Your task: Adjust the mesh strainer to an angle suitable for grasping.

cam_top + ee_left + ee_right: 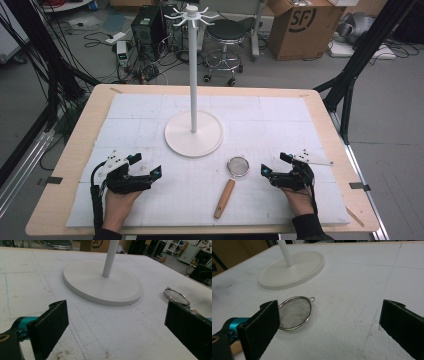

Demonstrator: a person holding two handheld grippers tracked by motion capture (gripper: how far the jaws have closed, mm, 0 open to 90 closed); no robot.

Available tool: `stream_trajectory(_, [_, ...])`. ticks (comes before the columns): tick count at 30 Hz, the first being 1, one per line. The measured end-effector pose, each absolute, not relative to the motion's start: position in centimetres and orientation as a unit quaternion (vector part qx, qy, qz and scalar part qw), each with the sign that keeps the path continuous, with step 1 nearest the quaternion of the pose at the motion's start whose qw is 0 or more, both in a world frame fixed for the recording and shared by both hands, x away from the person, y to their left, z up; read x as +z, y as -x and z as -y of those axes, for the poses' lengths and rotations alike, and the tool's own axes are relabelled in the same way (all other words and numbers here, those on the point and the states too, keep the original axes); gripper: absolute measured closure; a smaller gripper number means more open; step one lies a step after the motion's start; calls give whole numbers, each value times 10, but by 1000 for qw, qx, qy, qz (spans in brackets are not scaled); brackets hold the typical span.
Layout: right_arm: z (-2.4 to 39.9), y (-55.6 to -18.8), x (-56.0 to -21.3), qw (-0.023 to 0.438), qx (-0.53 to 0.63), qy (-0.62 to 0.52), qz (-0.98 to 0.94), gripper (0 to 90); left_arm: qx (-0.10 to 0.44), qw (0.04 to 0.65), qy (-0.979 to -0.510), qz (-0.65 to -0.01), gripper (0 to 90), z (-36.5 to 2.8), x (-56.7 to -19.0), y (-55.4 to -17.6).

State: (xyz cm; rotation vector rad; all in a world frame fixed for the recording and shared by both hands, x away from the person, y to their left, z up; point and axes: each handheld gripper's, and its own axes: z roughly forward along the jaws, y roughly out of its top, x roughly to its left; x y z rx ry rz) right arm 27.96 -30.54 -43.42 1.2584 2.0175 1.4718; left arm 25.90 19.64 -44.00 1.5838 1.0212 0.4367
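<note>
Steel-mesh round strainer with a wooden handle (232, 180) is lying just in front of the white round-based hook stand (194, 131); you are holding both hand-held grippers, left (145, 166) and right (274, 163), spread wide, flanking it.

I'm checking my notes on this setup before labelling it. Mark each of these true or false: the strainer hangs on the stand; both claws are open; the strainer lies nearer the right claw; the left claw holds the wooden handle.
1. The strainer hangs on the stand. False: it lies flat on the white mat.
2. Both claws are open. True: the left claw and right claw both stand wide, nothing between them.
3. The strainer lies nearer the right claw. True.
4. The left claw holds the wooden handle. False: the handle lies untouched on the mat.
</note>
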Motion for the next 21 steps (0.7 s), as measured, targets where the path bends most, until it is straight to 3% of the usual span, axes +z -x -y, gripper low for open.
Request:
stream_trajectory(10, [303,-281,-435,159,520,-443,-712,56,182,570,-675,-432,59,-195,-440,-259])
stream_trajectory(13, [305,-281,-435,155,524,-449,-707,174,182,569,-675,-432,59,-195,-440,-259])
stream_trajectory(15, [306,-281,-435,148,527,-452,-704,181,183,569,-675,-433,59,-195,-440,-259])
stream_trajectory(21, [306,-282,-436,121,534,-452,-705,318,180,571,-676,-429,59,-195,-440,-259])
